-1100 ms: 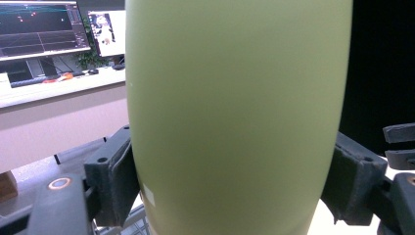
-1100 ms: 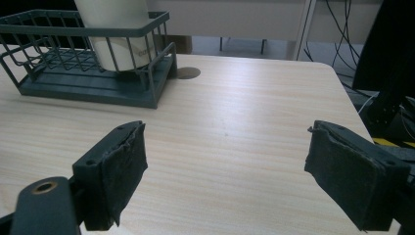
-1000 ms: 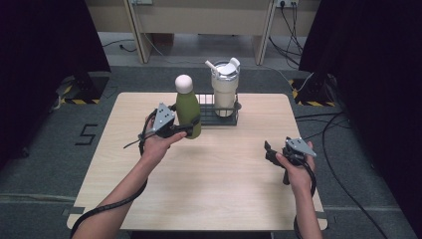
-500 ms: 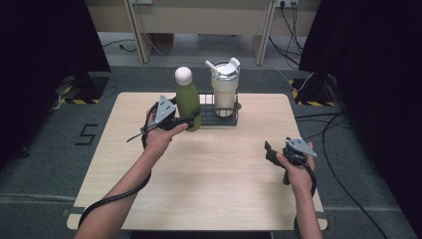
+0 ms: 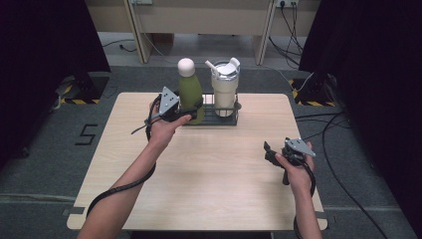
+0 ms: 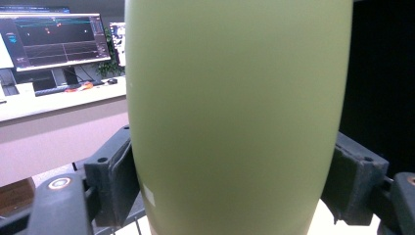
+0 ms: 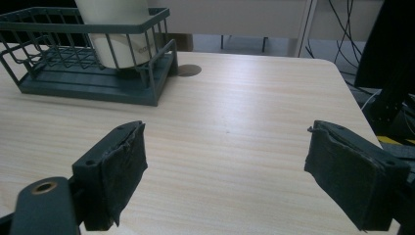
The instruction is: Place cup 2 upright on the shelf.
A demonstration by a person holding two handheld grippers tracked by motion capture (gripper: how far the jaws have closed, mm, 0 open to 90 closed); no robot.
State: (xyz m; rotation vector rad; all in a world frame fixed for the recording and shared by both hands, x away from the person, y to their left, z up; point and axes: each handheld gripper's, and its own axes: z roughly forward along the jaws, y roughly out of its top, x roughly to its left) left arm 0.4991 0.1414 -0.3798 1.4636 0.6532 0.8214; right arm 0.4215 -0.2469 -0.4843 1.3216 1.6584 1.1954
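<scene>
Left hand-held gripper [image 5: 191,110] clamps the green bottle [image 5: 189,92] upright.

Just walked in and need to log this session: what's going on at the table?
A person holds a gripper in each hand. The left gripper is clamped on a green bottle at the left end of a dark wire rack, beside a white tumbler standing in the rack. The right gripper is open, holding nothing, over the table.
</scene>
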